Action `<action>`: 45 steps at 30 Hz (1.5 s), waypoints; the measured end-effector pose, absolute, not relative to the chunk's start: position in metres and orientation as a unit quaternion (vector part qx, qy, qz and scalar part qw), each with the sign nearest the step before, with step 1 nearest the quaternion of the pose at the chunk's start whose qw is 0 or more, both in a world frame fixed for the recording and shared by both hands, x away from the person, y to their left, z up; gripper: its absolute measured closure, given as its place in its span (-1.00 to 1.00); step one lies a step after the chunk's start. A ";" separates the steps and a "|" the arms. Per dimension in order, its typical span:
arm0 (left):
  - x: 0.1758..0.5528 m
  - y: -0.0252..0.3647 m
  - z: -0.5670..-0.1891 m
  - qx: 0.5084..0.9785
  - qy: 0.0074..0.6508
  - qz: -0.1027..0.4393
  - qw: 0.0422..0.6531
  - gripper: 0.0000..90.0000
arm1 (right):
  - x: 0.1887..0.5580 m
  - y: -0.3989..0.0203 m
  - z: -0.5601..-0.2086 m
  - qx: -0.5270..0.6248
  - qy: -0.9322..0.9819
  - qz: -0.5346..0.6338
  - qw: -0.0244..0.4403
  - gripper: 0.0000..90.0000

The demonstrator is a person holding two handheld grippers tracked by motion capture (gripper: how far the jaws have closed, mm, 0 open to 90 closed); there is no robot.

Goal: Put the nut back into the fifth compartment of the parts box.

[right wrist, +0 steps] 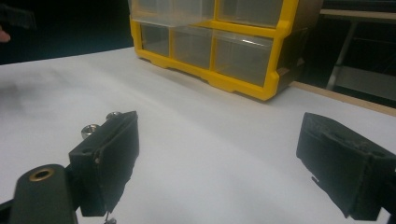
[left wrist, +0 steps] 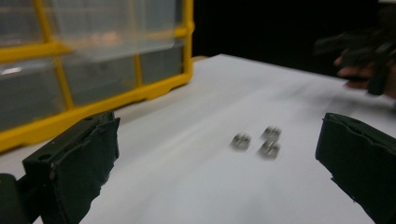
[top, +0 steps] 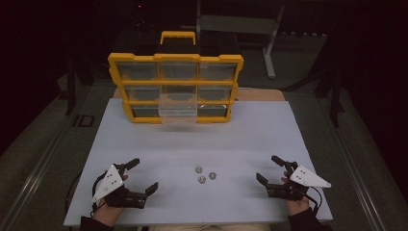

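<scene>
3 nuts (top: 205, 175), both grippers wide apart

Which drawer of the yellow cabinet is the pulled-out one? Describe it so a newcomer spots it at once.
Start at the yellow cabinet standing at the far edge of the white table. Look along its bottom row of three clear drawers to the middle one. That drawer alone juts forward over the table, while its neighbours sit flush in the frame.
</scene>
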State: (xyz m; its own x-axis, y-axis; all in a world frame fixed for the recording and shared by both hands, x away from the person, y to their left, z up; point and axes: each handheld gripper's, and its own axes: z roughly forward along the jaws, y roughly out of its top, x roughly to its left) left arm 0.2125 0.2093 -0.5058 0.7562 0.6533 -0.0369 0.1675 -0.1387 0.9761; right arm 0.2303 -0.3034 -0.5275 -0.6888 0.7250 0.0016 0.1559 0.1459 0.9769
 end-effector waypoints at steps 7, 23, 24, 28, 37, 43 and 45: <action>0.228 0.189 -0.483 0.744 0.258 0.181 0.590 -1.00 | 0.229 -0.303 -0.526 0.304 0.716 0.577 0.248 -0.70; 0.272 0.146 -0.475 0.784 0.210 0.116 0.573 -0.90 | 0.230 -0.302 -0.527 0.303 0.717 0.580 0.241 -0.70; 0.274 0.143 -0.475 0.786 0.207 0.115 0.571 -0.86 | 0.230 -0.302 -0.528 0.303 0.717 0.580 0.241 -0.70; 0.281 0.131 -0.480 0.797 0.200 0.116 0.558 -0.74 | 0.231 -0.302 -0.529 0.306 0.717 0.580 0.236 -0.70; 0.295 0.106 -0.499 0.824 0.206 0.100 0.519 -0.62 | 0.231 -0.301 -0.529 0.302 0.719 0.580 0.234 -0.70; 0.301 0.096 -0.513 0.843 0.206 0.097 0.487 -0.47 | 0.231 -0.301 -0.530 0.301 0.721 0.580 0.230 -0.70; 0.303 0.094 -0.518 0.849 0.203 0.096 0.478 -0.43 | 0.232 -0.301 -0.530 0.301 0.721 0.580 0.229 -0.70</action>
